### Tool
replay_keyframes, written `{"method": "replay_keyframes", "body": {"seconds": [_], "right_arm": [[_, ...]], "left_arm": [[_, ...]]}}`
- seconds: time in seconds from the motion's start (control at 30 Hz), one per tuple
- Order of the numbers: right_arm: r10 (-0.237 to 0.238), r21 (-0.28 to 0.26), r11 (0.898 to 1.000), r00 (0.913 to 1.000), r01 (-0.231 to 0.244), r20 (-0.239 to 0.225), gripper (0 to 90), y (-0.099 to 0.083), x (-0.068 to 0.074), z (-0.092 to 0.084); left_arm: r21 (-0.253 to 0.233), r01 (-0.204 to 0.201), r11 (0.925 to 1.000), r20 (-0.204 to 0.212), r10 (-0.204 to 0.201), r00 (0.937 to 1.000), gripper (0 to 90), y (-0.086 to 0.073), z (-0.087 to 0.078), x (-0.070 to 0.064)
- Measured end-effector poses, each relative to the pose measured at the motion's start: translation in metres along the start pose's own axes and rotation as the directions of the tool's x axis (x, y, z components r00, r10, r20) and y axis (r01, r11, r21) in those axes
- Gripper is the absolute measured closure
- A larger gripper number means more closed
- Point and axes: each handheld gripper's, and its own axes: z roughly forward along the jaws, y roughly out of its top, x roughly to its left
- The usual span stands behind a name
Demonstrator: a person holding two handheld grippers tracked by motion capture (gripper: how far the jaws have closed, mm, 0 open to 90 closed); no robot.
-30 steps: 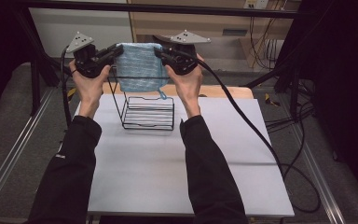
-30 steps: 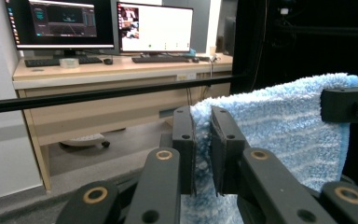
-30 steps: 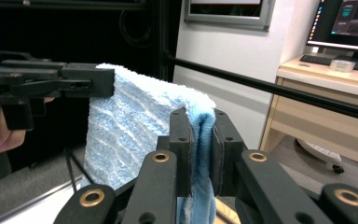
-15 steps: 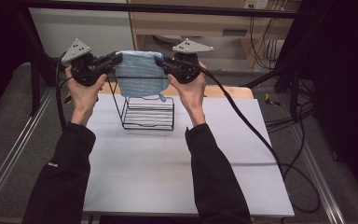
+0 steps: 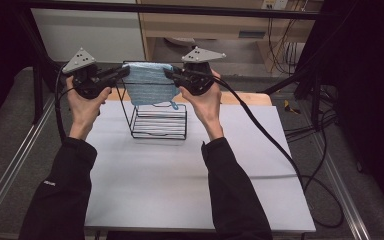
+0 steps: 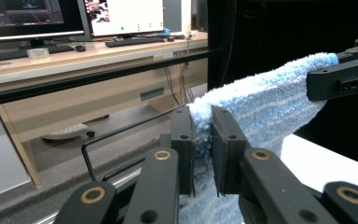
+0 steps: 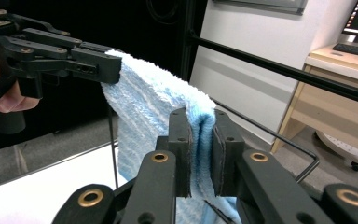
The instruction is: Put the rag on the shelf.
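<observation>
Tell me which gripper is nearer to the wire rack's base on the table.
Right, by a little. The right gripper pinches the blue towel above the wire rack; the left gripper holds the towel's other end, just past the rack's left edge.

towel point(image 5: 150, 86): 1 | wire rack point(image 5: 159, 120): 1 | tools: 2 (left tool point(image 5: 121, 73), right tool point(image 5: 171, 74))

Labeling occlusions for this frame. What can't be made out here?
- High view: rack's top rail, hidden behind the towel.
- Left gripper view: towel's lower edge, cut off by the frame bottom and jaws.
- Right gripper view: whether the towel touches the rail, blocked by folds.
</observation>
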Motion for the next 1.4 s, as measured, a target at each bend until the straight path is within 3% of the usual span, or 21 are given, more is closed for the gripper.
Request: {"method": "replay_keyframes", "body": {"seconds": [0.43, 0.7, 0.8, 0.93, 1.1, 1.2, 1.3, 1.4], "right_arm": [[0.017, 0.075, 0.997, 0.999, -0.014, -0.041, 80.6, -0.009, 0.008, -0.004], [0.013, 0.091, 0.996, 0.9989, -0.009, -0.045, 80.4, -0.012, 0.01, -0.003], [0.014, 0.089, 0.996, 0.9987, -0.01, -0.048, 80.4, -0.013, 0.01, -0.004], [0.015, 0.09, 0.996, 0.9983, -0.01, -0.057, 80.4, -0.015, 0.009, -0.003], [0.002, 0.096, 0.995, 0.9981, 0.004, -0.062, 80.0, -0.016, 0.011, -0.004], [-0.008, 0.103, 0.995, 0.9975, 0.015, -0.07, 79.3, -0.018, 0.011, -0.004], [-0.009, 0.107, 0.994, 0.9972, 0.017, -0.075, 78.2, -0.02, 0.011, -0.004], [-0.008, 0.113, 0.993, 0.9966, 0.017, -0.081, 76.1, -0.021, 0.011, -0.004]], "left_arm": [[0.11, -0.011, 0.9939, 0.025, 0.009, 0.9996, 78.5, -0.001, -0.01, -0.009], [0.17, 0.026, 0.9851, 0.029, -0.031, 0.9991, 74.2, 0.005, -0.015, -0.009], [0.154, 0.037, 0.9874, 0.014, -0.04, 0.9991, 71.2, 0.014, -0.022, -0.008], [0.105, 0.108, 0.9886, 0.019, -0.11, 0.9937, 71.4, 0.021, -0.026, -0.003], [0.172, 0.119, 0.9779, 0.017, -0.123, 0.9922, 77.0, 0.018, -0.014, -0.002], [0.21, 0.143, 0.9672, 0.054, -0.158, 0.986, 81.7, 0.014, -0.01, -0.002], [0.266, 0.124, 0.9558, 0.088, -0.153, 0.9843, 86.3, 0.009, -0.009, -0.004], [0.318, 0.087, 0.9441, 0.104, -0.126, 0.9866, 88.5, 0.004, -0.006, -0.006]]}}
